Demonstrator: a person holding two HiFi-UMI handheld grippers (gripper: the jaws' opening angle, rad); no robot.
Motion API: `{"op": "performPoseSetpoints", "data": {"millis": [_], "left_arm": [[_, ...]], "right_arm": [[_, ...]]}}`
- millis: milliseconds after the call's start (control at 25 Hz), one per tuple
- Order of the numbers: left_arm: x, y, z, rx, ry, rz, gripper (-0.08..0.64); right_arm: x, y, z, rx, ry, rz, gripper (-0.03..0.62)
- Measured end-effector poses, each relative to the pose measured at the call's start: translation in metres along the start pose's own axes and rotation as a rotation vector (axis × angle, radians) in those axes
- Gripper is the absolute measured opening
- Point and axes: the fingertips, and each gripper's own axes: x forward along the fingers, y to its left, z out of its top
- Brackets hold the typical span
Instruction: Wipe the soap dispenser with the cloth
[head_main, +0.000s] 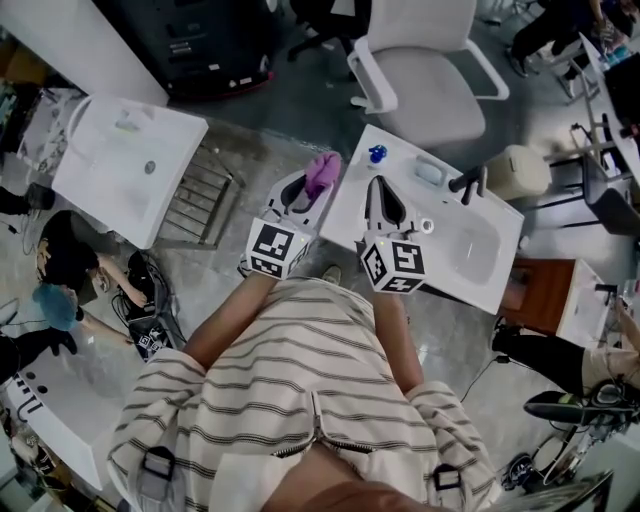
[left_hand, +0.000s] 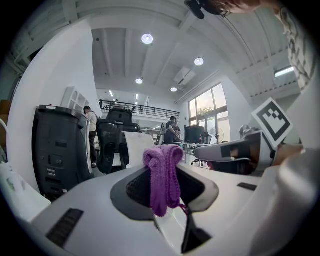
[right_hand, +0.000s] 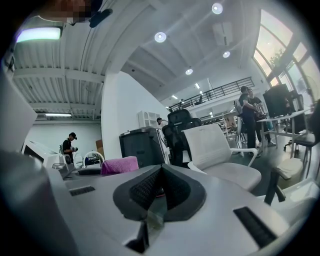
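One cloth (head_main: 322, 175), white basin (head_main: 470, 255), grey floor (head_main: 270, 110)

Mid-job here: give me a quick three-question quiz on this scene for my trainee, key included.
1. True or false: the right gripper has its jaws closed with nothing between them.
2. What does the left gripper hold? A) a purple cloth B) a yellow sponge C) nothing
3. Fill in: beyond the washbasin stands a white office ___.

Key: 1 true; 2 A; 3 chair.
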Motion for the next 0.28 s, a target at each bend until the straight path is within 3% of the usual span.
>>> {"op": "performPoseSetpoints", "data": {"millis": [280], "left_arm": [[0.0068,0.0022,0.0087,0.006,-0.014,0.006,0.117]], "right_arm": [[0.0019,-0.0054,0.0058,-0.006,-0.007,0.003,0.000]]}}
